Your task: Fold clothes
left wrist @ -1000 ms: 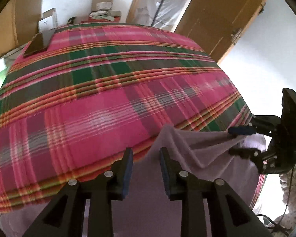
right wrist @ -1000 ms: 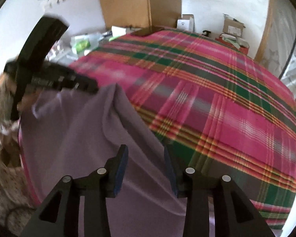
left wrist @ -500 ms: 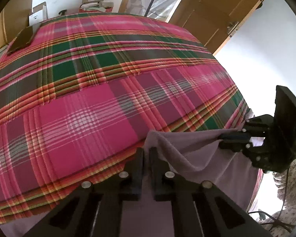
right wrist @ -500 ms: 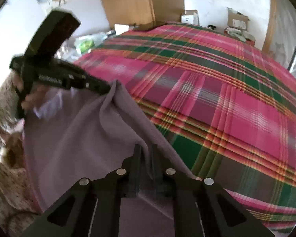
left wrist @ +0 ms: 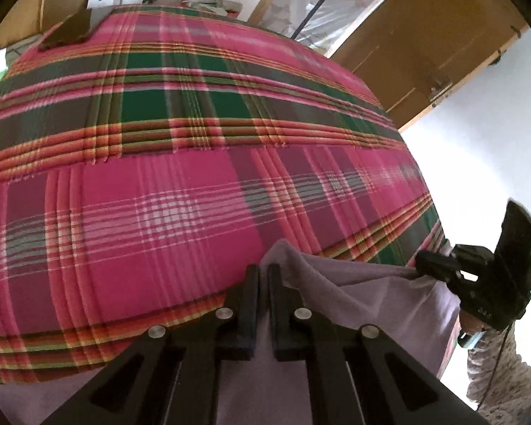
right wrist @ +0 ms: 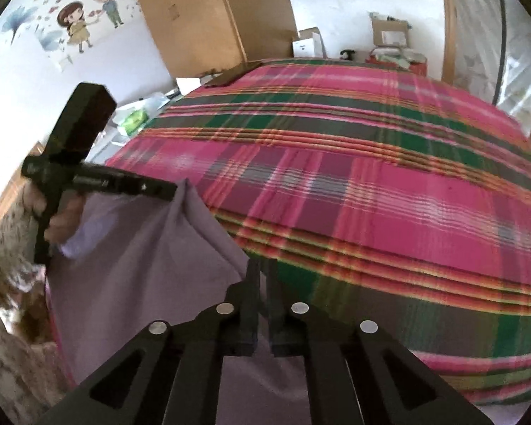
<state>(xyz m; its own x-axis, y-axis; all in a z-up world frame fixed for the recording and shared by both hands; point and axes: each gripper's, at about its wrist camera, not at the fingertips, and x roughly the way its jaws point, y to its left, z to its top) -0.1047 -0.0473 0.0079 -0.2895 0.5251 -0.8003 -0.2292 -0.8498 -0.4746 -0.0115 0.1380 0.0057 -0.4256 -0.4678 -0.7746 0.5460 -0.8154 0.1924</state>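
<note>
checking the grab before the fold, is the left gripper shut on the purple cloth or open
Shut on it: the left gripper pinches the purple cloth edge between closed jaws.

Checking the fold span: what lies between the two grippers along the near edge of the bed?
A taut stretch of lilac cloth runs from the left gripper to the right gripper, seen in the left wrist view; nothing else lies between.

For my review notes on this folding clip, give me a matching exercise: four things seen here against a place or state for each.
Things:
1. lilac garment
2. plaid bedspread
3. cartoon wall sticker
4. white box

Places or states:
A. spread flat over the bed
B. on the wall
C. edge pinched by both grippers
D. beyond the bed's far end

Pairs: 1-C, 2-A, 3-B, 4-D
</note>
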